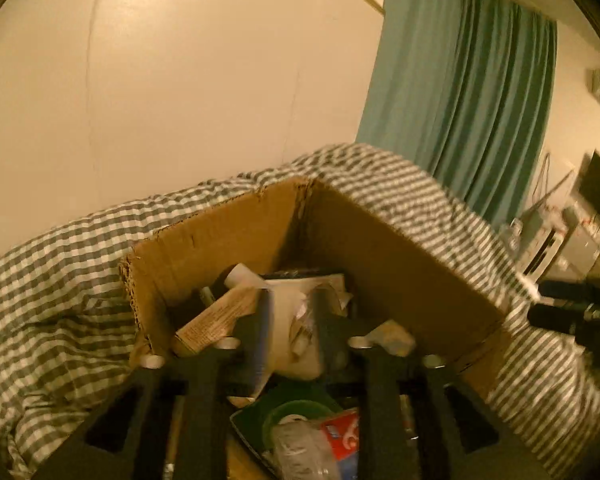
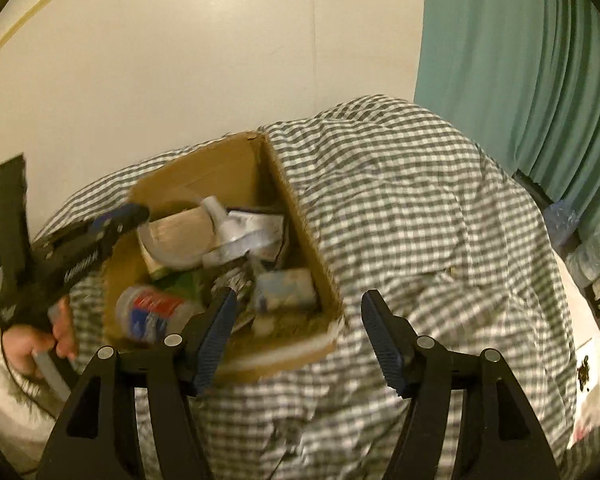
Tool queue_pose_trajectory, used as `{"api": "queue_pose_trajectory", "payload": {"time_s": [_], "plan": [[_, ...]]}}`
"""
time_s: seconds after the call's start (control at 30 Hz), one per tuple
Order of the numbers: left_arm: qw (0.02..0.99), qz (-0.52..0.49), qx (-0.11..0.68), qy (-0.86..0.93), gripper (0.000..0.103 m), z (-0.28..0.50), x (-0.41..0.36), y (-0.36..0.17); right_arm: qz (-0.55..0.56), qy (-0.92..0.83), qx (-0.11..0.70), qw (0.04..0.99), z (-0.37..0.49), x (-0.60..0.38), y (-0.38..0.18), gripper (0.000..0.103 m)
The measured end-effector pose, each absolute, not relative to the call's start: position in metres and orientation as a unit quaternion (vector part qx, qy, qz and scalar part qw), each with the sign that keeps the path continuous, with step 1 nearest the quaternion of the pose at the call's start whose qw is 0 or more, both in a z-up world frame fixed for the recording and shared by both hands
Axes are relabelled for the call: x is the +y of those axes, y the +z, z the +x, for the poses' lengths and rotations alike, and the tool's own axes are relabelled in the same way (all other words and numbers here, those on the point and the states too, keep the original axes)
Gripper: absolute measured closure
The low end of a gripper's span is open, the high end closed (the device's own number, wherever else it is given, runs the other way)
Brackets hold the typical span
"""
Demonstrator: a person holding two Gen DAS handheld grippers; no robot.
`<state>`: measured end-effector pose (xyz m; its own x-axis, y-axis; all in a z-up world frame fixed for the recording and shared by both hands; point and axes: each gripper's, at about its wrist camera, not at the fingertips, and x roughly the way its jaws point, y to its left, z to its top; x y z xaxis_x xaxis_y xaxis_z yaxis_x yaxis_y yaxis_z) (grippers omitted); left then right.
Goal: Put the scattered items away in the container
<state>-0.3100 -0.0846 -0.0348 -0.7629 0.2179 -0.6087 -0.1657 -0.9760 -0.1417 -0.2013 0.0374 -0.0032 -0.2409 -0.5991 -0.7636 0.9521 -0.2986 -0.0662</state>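
An open cardboard box (image 1: 220,236) (image 2: 300,208) lies on a grey checked duvet. Inside it are a clear plastic bottle with a red and blue label (image 2: 152,312) (image 1: 324,440), a green item (image 1: 296,404), a printed brown packet (image 1: 216,316), crumpled white paper (image 2: 244,232) and a pale packet (image 2: 288,284). My left gripper (image 1: 292,300) (image 2: 128,216) hovers over the box's left part with its jaws apart; the cream things seen between the fingers lie in the box. My right gripper (image 2: 300,336) stands open and empty above the box's near right corner.
The checked duvet (image 2: 420,220) bulges all around the box. A plain wall rises behind it and a teal curtain (image 2: 520,80) hangs at the right. Plastic bottles (image 2: 580,240) and shelves crowd the far right. A hand (image 2: 40,340) in a white sleeve holds the left gripper.
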Motion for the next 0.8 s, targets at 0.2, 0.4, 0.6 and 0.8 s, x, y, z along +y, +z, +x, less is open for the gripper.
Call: {"api": "queue_pose_trajectory", "payload": {"time_s": [0.2, 0.4, 0.6, 0.8], "plan": [[0.085, -0.299, -0.032, 0.950, 0.008, -0.287, -0.081, -0.026, 0.308, -0.755, 0.259, 0.517, -0.202, 0.044, -0.001, 0.025], [0.071, -0.303, -0.090, 0.946, 0.001, -0.248, -0.092, -0.019, 0.252, -0.786, 0.213, 0.523, -0.179, 0.095, 0.024, 0.010], [0.046, -0.285, -0.108, 0.951, 0.000, -0.207, -0.099, -0.012, 0.244, -0.803, 0.182, 0.512, -0.160, 0.144, 0.028, 0.008], [0.033, -0.265, -0.094, 0.959, 0.000, -0.171, -0.097, -0.013, 0.241, -0.824, 0.170, 0.484, -0.150, 0.172, 0.018, 0.000]]}}
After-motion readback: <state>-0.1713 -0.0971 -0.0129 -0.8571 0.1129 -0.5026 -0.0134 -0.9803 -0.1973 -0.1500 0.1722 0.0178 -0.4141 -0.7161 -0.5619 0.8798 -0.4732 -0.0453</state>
